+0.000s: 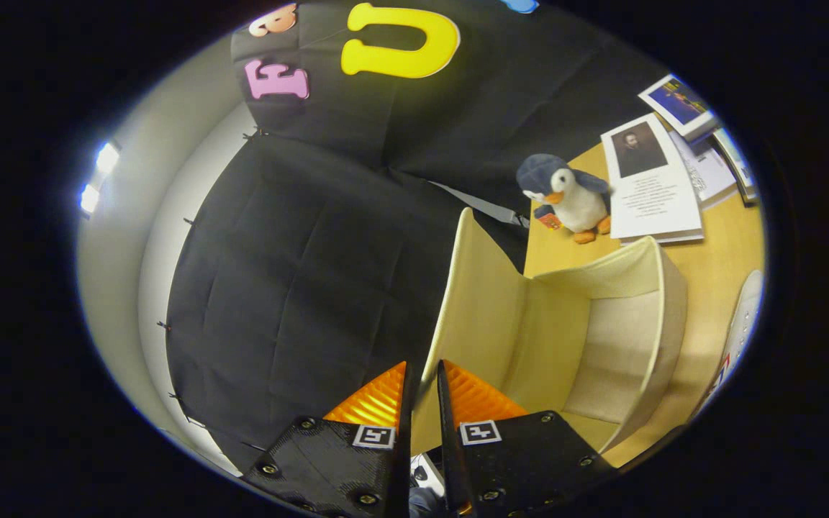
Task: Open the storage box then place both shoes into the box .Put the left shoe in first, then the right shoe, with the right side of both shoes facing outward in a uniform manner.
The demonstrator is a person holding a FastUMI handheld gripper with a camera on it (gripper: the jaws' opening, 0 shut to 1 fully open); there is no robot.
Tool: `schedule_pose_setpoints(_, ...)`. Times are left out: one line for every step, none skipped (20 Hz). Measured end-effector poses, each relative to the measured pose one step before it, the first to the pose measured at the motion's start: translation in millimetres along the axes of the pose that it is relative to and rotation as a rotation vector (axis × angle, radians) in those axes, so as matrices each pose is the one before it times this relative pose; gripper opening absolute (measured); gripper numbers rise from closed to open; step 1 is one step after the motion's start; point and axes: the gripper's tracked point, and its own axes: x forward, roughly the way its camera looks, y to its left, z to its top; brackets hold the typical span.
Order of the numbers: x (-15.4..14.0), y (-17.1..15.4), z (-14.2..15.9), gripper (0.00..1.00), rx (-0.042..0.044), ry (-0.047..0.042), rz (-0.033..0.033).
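Two fingers of the tool (423,374) stand close together with only a narrow gap, and the thin edge of the storage box's lid (468,302) runs down into that gap. The lid appears pinched between them, though whether both fingers actually press on it cannot be told. The lid is a cream panel standing raised, nearly upright, beside the box's open mouth.

The storage box (663,316) sits just ahead of the fingers on the wooden surface (720,266). It is cream fabric, its inside open to view, with pale walls and floor.

Beyond the box a plush penguin (569,194) stands on the surface, a small red thing at its foot. Just beside the penguin lies a printed sheet with a portrait (648,180), and further off a few booklets (681,104) are stacked loosely. Past the box's far wall the edge of a white shoe (742,324) shows, resting on the surface. Behind the lid hangs the booth's black cloth wall (299,273).
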Motion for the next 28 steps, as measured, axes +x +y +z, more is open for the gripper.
schedule_pose_setpoints(10.78, 7.44, -1.78, 0.19, -0.01216, 0.01439, 0.00602)
schedule_pose_setpoints(13.25, 7.29, -1.36, 0.19, -0.01326, 0.01282, 0.00866)
schedule_pose_setpoints(13.29, 7.28, -1.66, 0.18, -0.01544, 0.01412, 0.00173)
schedule_pose_setpoints(13.52, 5.59, -0.29, 0.18, -0.01765, 0.01489, 0.00083)
schedule_pose_setpoints(12.80, 5.06, -1.99, 0.19, -0.01562, 0.01472, 0.00099)
schedule_pose_setpoints(13.67, 2.86, -2.03, 0.19, -0.01463, 0.01479, 0.00046)
schedule_pose_setpoints(12.08, 2.06, -1.57, 0.18, -0.00890, 0.01476, -0.00328)
schedule_pose_setpoints(11.94, 1.49, 0.55, 0.18, -0.00268, 0.01230, -0.00149)
schedule_pose_setpoints(13.56, 1.10, -3.61, 0.18, 0.00238, 0.01051, -0.00280)
schedule_pose_setpoints(9.89, -1.14, -1.10, 0.19, 0.00472, 0.00824, -0.00464)
schedule_pose_setpoints(8.54, -1.98, -1.21, 0.18, 0.00456, 0.00364, -0.00857)
schedule_pose_setpoints(6.80, -0.75, -0.15, 0.19, -0.00387, -0.00006, -0.00441)
schedule_pose_setpoints(5.51, -3.95, -0.28, 0.28, -0.00902, -0.00223, -0.00978)
schedule_pose_setpoints(2.81, -0.75, -0.92, 0.39, -0.00775, 0.00406, -0.00498)
schedule_pose_setpoints(0.03, 0.99, -2.63, 0.45, -0.00771, 0.00613, -0.01425)
schedule_pose_setpoints(-0.82, -2.24, -0.37, 0.49, -0.01282, 0.00116, -0.01713)
schedule_pose_setpoints(-1.90, -1.72, -0.61, 0.59, -0.01515, 0.00143, -0.01844)
schedule_pose_setpoints(-2.45, -3.96, -0.77, 0.63, -0.01915, -0.00008, -0.02222)
schedule_pose_setpoints(-9.34, -5.72, 0.60, 0.77, -0.02547, -0.00513, -0.02425)
schedule_pose_setpoints(-8.59, -7.54, 2.37, 0.90, -0.03012, -0.00751, -0.02859)
schedule_pose_setpoints(-4.91, -5.55, -0.59, 0.96, -0.02332, -0.01023, -0.03512)
schedule_pose_setpoints(-10.84, -5.75, 1.59, 0.95, -0.01944, -0.01028, -0.01901)
schedule_pose_setpoints(-10.97, -3.04, 0.47, 0.96, -0.01043, -0.01104, -0.01659)
schedule_pose_setpoints(-12.50, -4.66, 3.37, 0.95, -0.00765, -0.01517, -0.01680)
schedule_pose_setpoints(-10.66, -4.90, 2.48, 0.95, -0.00795, -0.02013, -0.01816)
schedule_pose_setpoints(-14.29, -9.70, 2.37, 0.95, -0.00951, -0.02283, -0.02450)
schedule_pose_setpoints(-13.79, -11.69, 0.19, 0.95, -0.01199, -0.02000, -0.02684)
schedule_pose_setpoints(-12.92, -10.71, 2.06, 0.95, -0.01183, -0.01944, -0.02663)
